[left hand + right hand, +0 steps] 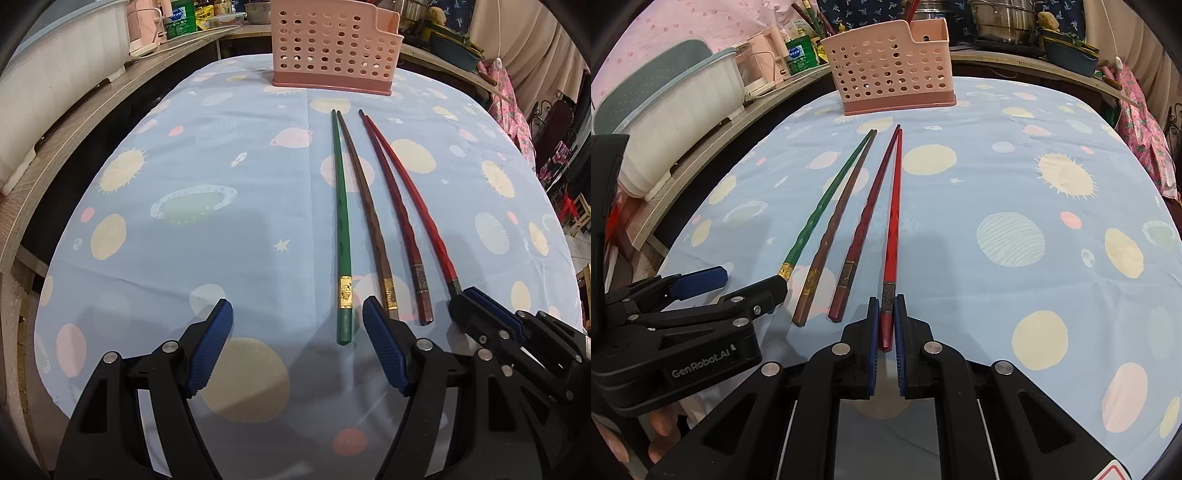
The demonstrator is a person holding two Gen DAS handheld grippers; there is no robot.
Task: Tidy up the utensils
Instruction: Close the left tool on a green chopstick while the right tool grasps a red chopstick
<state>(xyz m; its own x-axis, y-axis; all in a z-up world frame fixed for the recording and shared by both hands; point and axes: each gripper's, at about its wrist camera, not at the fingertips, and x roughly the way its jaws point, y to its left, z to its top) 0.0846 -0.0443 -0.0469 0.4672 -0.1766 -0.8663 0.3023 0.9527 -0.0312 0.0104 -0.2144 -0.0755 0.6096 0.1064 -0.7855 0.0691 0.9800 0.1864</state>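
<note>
Working across from the left, I have my left gripper (297, 325) with jaws apart, low over the worktop (184, 258); the butt of the green stick (343, 236) lies between its fingers but nothing presses on it yet. Just beside it lie the brown stick (365, 206) and the dark red stick (397, 206), both flat on the cloth, tips toward the pink rack (332, 48) at the far edge. On the right, my right gripper (886, 317) is clamped on the butt of the bright red stick (894, 206), which lies along the cloth.

To do this well, I judge I should lift the red stick's butt first, keep it in line with the fingers, and carry it tip-down into a rack slot. For green, I'd centre the butt between the pads before closing, clear of brown.
</note>
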